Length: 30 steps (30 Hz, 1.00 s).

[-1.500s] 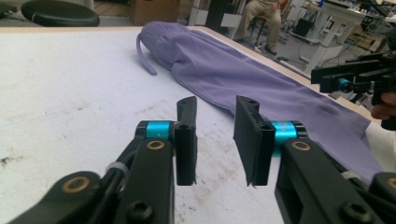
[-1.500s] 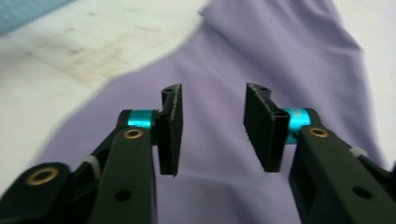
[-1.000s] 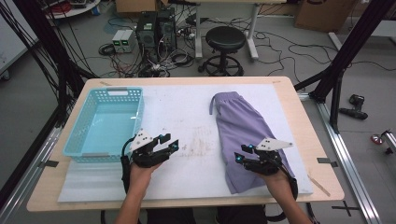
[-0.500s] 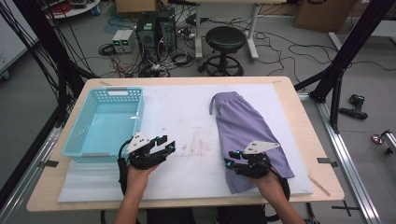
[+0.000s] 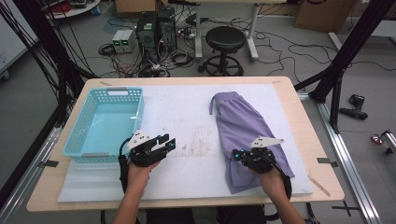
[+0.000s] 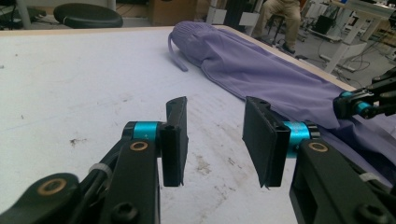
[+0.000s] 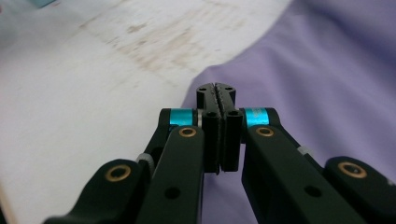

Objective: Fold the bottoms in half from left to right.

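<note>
**Setting: a robotics laboratory**

A black frame (image 5: 348, 46) surrounds the wooden surface (image 5: 299, 116). Behind it, computer towers (image 5: 156, 28), power supplies (image 5: 120, 41) and tangled cables (image 5: 289, 44) cover the floor beside a stool (image 5: 225, 39); further desks (image 6: 359, 18) stand beyond.

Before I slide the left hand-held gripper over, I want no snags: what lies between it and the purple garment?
Bare white mat, stained; high view. Left hand-held gripper, purple garment.

One purple garment (image 5: 243, 135) (folded), one basket (image 5: 81, 140), two hand-held grippers.
</note>
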Tool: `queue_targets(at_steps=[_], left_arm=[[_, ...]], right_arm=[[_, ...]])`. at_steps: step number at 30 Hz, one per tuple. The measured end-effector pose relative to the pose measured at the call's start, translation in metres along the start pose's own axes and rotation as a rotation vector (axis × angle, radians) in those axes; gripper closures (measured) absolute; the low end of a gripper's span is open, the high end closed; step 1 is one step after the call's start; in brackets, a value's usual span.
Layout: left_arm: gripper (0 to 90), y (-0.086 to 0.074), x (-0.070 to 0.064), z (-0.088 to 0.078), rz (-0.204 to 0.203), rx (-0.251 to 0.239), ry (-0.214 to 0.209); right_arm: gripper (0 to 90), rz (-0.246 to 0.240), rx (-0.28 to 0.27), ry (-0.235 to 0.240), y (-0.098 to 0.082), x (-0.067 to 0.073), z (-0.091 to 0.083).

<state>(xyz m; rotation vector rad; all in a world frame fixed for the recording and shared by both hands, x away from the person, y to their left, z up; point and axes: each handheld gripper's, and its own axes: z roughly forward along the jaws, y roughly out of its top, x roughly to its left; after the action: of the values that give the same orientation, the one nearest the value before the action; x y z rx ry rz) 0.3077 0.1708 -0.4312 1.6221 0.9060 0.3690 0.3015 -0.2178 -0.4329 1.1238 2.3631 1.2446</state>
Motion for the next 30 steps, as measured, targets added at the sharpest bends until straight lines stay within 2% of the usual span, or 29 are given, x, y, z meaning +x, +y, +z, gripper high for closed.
queue_targets(at_steps=[7,10,13,18,19,21,23,27,30], left_arm=[[68.1,0.003,-0.01,0.01,-0.003,0.003,-0.039],[69.2,0.004,-0.015,0.014,-0.01,0.003,-0.048],[69.3,0.003,-0.02,0.019,-0.002,0.015,-0.059],[69.3,0.003,-0.028,0.032,0.0,0.032,-0.091],[69.4,0.003,-0.031,0.035,0.0,0.041,-0.104],[72.8,0.003,-0.037,0.043,0.011,0.059,-0.137],[73.0,0.004,-0.045,0.051,0.021,0.081,-0.173],[74.0,0.007,-0.063,0.07,0.054,0.108,-0.22],[73.9,0.008,-0.076,0.086,0.082,0.13,-0.252]], right_arm=[[89.8,0.029,0.021,-0.06,-0.003,-0.021,-0.001],[89.8,0.03,0.044,-0.104,-0.005,-0.029,0.001],[89.8,0.062,0.045,-0.117,-0.008,-0.037,-0.001],[89.4,0.072,0.024,-0.121,-0.01,-0.045,-0.009],[87.0,0.079,0.028,-0.12,-0.011,-0.045,-0.01],[76.7,0.093,0.026,-0.107,-0.011,-0.048,-0.014],[69.1,0.101,-0.008,-0.101,-0.012,-0.05,-0.02],[65.8,0.099,-0.057,-0.084,-0.014,-0.053,-0.037],[64.2,0.102,-0.075,-0.104,-0.018,-0.057,-0.051]])
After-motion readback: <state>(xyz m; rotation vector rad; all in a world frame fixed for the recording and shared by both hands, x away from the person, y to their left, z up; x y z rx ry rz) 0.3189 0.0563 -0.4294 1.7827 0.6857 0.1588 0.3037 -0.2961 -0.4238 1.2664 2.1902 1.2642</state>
